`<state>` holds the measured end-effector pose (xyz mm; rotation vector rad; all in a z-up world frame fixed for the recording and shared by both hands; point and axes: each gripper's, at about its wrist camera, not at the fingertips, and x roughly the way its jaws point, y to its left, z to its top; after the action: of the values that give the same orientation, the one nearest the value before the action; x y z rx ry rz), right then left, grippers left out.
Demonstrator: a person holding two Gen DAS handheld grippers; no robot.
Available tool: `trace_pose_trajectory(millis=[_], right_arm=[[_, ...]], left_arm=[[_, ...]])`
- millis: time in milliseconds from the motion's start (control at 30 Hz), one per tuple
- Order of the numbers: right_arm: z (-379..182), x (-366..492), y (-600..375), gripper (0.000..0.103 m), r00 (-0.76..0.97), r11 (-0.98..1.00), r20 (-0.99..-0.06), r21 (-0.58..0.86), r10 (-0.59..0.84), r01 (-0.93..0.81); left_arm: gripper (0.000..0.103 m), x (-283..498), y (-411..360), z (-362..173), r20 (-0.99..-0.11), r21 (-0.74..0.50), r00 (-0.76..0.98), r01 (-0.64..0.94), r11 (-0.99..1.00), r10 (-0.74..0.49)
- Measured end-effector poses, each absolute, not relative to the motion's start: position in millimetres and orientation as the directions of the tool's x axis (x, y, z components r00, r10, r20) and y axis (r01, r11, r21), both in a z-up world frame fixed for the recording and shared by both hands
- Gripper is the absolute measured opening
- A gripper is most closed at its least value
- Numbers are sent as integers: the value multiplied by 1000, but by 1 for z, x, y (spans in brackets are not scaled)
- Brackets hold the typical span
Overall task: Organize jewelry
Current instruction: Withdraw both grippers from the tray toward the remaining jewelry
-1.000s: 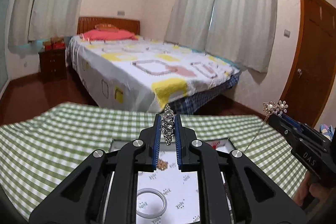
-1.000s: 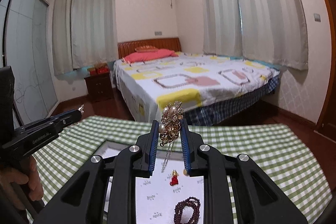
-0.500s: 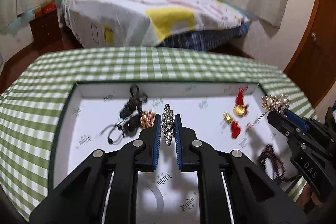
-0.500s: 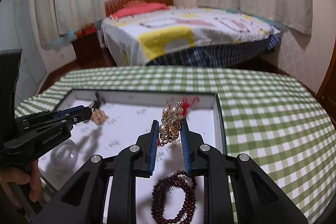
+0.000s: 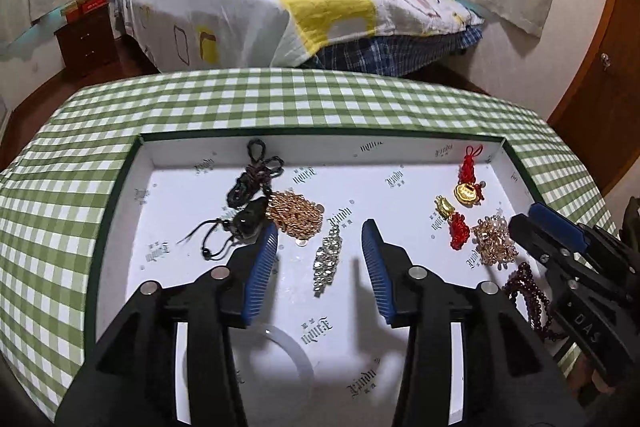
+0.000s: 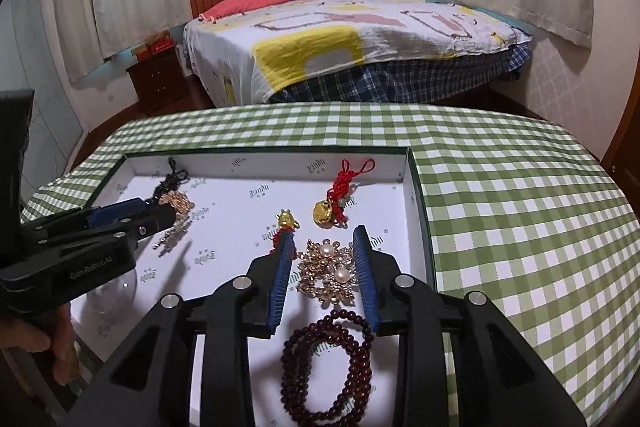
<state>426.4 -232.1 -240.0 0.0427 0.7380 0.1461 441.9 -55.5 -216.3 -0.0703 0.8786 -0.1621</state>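
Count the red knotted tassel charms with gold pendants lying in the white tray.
2, both at the tray's right end: red knotted charm with round gold pendant near the far wall; red-tasselled gold charm just nearer. None seems hidden.

Checked tablecloth (image 5: pixel 280 99); jewelry tray (image 5: pixel 132 163) atop.

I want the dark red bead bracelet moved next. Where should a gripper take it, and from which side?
Grip the dark red bead bracelet across its stacked bead strands at the far arc, coming from above: it lies flat in coiled loops, so only strands offer thickness.
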Motion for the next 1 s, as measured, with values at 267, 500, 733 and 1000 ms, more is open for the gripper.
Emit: trace_pose_trajectory(millis=[267, 500, 733, 1000], right_arm=[[-214, 391, -225, 32, 788, 989, -597, 87, 150, -123], [-204, 351, -219, 32, 804, 989, -576, 81, 151, -127], [-211, 314, -214, 32, 793, 989, -591, 84, 147, -120], [-235, 288, -204, 32, 749, 988, -645, 88, 151, -124]], left_arm=[[50, 402, -39, -191, -684, -136, 712, 95, 986, -163], [51, 360, -19, -174, -649, -142, 747, 71, 987, -147], [51, 316, 5, -175, -663, -147, 739, 28, 989, -120], [51, 273, 30, -187, -701, -134, 710, -29, 991, -74]])
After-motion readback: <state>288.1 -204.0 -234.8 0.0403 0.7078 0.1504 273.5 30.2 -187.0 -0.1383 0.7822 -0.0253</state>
